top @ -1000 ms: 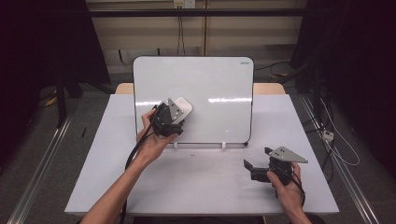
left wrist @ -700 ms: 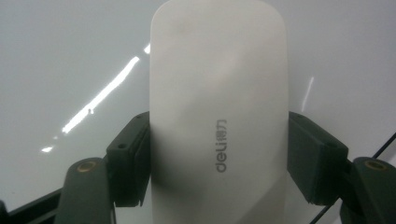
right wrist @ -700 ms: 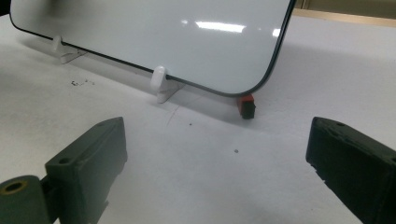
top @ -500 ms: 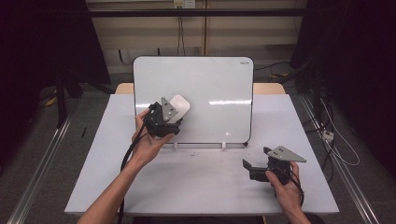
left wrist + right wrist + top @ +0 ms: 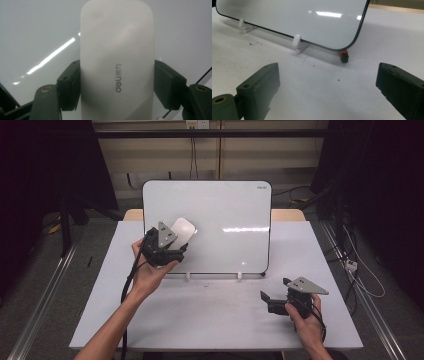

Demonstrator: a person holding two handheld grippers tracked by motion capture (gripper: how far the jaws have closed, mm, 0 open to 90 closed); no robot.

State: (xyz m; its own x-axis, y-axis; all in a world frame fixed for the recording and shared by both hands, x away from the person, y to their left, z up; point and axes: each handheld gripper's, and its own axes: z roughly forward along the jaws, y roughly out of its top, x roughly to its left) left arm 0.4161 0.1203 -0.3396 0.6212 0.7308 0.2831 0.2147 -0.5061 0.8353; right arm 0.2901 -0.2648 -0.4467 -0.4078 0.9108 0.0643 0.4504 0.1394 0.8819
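Left gripper (image 5: 172,251), clamped on the one eraser (image 5: 181,231), slides leftward up the single whiteboard (image 5: 225,220) since before, while right gripper (image 5: 274,296) waits agape below it.

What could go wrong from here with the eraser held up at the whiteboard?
1. The left hand-held gripper clamps the white eraser only at its lower sides, so most of it sticks out; pressing on the board might twist it loose.
2. The whiteboard stands propped on two small white feet; a hard wipe could tip or slide it.
3. The right hand-held gripper rests open on the table, away from the board, so nothing steadies it.
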